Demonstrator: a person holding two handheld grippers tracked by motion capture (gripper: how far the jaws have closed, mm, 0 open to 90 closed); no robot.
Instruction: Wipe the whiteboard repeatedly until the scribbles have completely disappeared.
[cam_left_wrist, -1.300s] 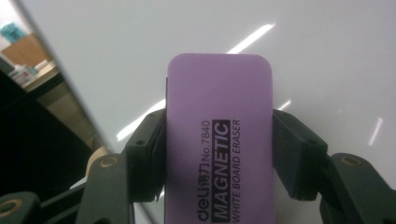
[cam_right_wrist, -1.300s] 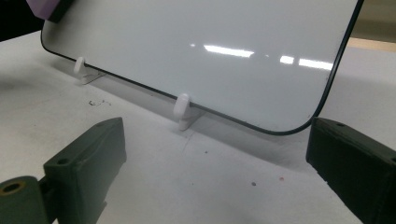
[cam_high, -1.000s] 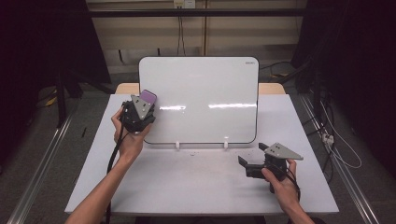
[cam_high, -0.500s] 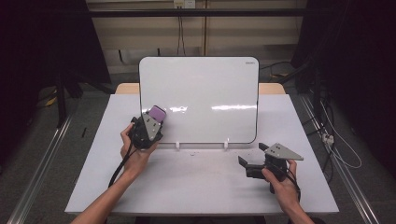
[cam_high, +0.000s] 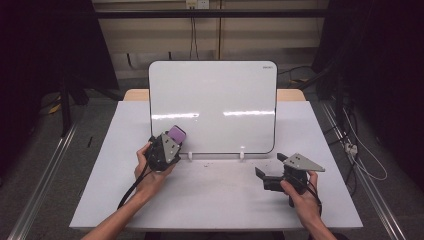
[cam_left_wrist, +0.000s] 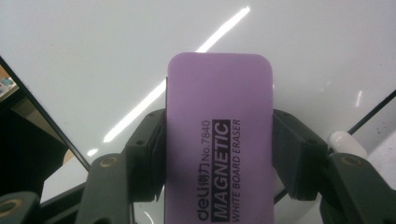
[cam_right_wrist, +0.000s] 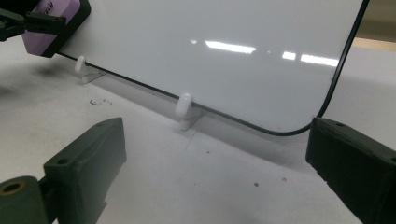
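White table (cam_high: 215, 200), standing whiteboard (cam_high: 215, 105)

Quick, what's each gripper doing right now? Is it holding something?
Left gripper: closed on the purple whiteboard eraser, at the whiteboard's lower left corner.
Right gripper: open, holding nothing, low over the table.

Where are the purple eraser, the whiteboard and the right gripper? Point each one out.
purple eraser (cam_left_wrist: 219, 135): left gripper view, on its purple back, above the printed label.
whiteboard (cam_high: 220, 95): high view, on the bare white writing surface.
right gripper (cam_high: 267, 169): high view, midway between its open fingertips.
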